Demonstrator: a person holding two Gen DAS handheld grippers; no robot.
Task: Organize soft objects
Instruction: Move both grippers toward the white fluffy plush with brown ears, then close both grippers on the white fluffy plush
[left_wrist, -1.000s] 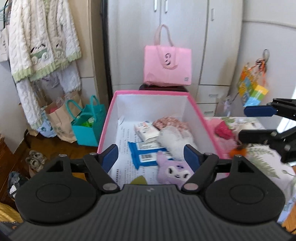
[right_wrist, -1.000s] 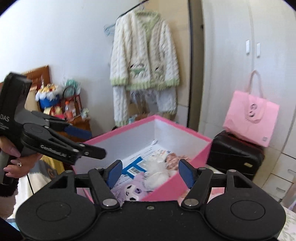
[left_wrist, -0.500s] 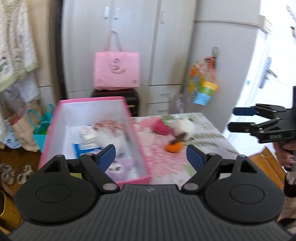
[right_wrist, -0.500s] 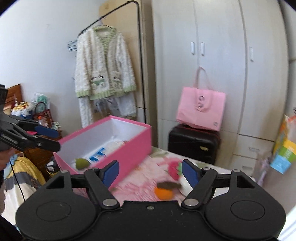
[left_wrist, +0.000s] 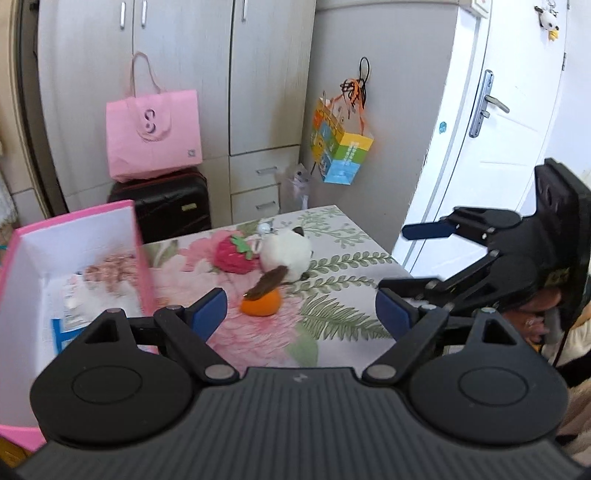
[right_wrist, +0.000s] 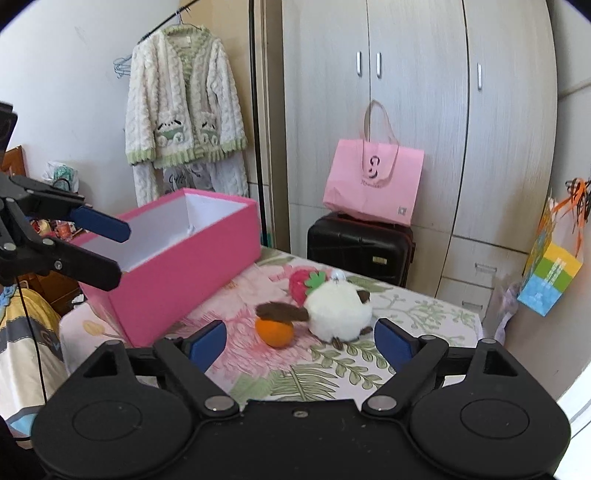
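Right wrist view: both the right gripper (right_wrist: 300, 345) and the left gripper (left_wrist: 301, 314) have fingers spread, empty; the orange plush (right_wrist: 275, 332) (touching the white plush (right_wrist: 338, 314)) may roll away if nudged.

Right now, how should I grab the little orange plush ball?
Grip the orange plush ball across its round middle, coming from the near side with the open right gripper. A brown plush tail lies over its top and the white plush sits behind, so stay low.
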